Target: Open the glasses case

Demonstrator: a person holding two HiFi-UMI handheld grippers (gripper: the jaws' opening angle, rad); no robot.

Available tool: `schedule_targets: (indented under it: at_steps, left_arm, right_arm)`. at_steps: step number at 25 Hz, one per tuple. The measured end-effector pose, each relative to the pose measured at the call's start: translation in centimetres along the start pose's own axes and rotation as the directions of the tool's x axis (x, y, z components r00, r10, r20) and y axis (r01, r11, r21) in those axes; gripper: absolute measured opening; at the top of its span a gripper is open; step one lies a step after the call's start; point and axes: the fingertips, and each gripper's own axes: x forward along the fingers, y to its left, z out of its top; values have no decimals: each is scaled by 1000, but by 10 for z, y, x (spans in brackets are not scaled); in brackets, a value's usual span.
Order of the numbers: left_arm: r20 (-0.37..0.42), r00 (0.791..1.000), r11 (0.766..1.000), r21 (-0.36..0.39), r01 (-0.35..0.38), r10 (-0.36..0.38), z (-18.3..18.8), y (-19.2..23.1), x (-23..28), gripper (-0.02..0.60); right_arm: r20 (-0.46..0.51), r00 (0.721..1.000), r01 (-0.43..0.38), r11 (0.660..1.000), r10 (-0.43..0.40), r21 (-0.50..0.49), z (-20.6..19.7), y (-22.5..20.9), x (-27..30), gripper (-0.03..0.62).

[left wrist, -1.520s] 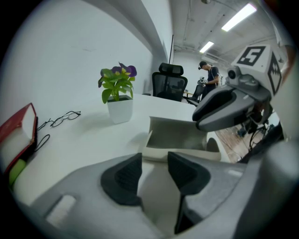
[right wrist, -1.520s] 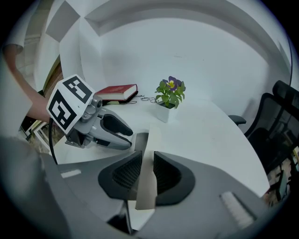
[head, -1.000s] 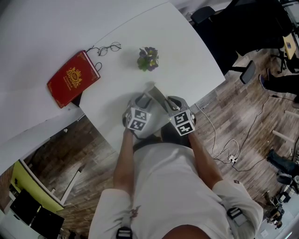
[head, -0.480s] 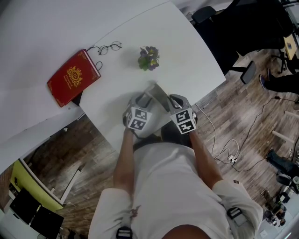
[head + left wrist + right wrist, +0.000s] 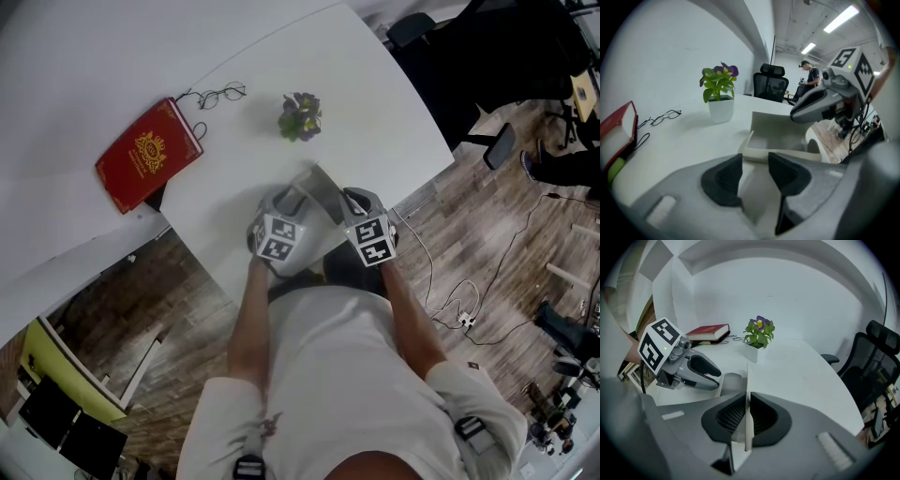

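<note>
A pale grey glasses case (image 5: 311, 186) lies near the white table's front edge with its lid (image 5: 780, 123) raised. My left gripper (image 5: 287, 204) is shut on the near end of the case's base (image 5: 754, 180), which fills the gap between its pads. My right gripper (image 5: 330, 202) is shut on the lid, whose thin edge (image 5: 748, 380) stands upright between the pads. Its jaws have just been closing on the lid. In the right gripper view the left gripper (image 5: 711, 375) sits beside the base (image 5: 732, 382). The right gripper (image 5: 796, 111) reaches over the lid in the left gripper view.
A small potted plant (image 5: 299, 115) stands behind the case. A pair of glasses (image 5: 220, 95) and a red book (image 5: 145, 155) lie at the far left. The table (image 5: 394, 112) ends close on the right, where an office chair (image 5: 412, 26) stands. Cables (image 5: 459, 309) lie on the wooden floor.
My right gripper has edged slightly to the right at the case. The left gripper, plant, glasses and book have stayed where they were.
</note>
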Motion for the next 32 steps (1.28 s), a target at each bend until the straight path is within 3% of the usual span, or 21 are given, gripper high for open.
schedule_targets:
  at_steps: [32]
  left_arm:
    - [15,1000,1000,-4,-8,8,6,1,-1,175]
  right_arm:
    - [8,999,34,999,-34,31,-3,-19,4,17]
